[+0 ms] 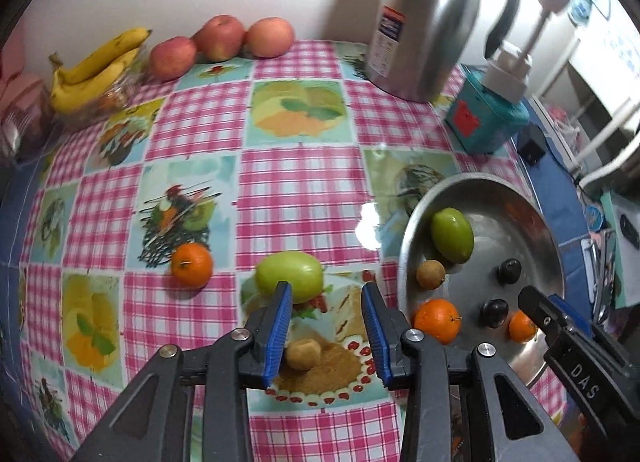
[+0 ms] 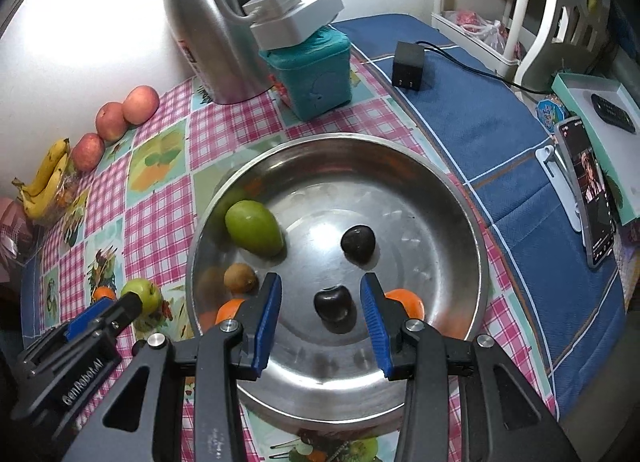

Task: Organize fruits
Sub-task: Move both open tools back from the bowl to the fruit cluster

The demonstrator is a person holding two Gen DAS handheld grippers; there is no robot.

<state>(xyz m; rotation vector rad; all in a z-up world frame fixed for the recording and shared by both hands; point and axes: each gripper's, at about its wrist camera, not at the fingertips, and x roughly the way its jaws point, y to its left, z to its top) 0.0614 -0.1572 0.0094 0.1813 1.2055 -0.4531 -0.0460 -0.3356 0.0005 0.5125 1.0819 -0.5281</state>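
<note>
Now sorting fruit into a steel bowl [image 2: 460, 197] on the checkered counter [image 1: 296, 181].
Left tongs [image 1: 326, 294] parted and gripping nothing, poised over a green apple [image 1: 290, 274] and a small brown fruit [image 1: 303, 354] on the cloth, an orange [image 1: 192, 265] off to the side. Right tongs [image 2: 318, 292] likewise parted and empty, hovering over the bowl above a dark plum [image 2: 333, 304]; also in the bowl: a green mango [image 2: 254, 227], another plum [image 2: 358, 244], a kiwi [image 2: 239, 278], two oranges [image 2: 406, 302].
</note>
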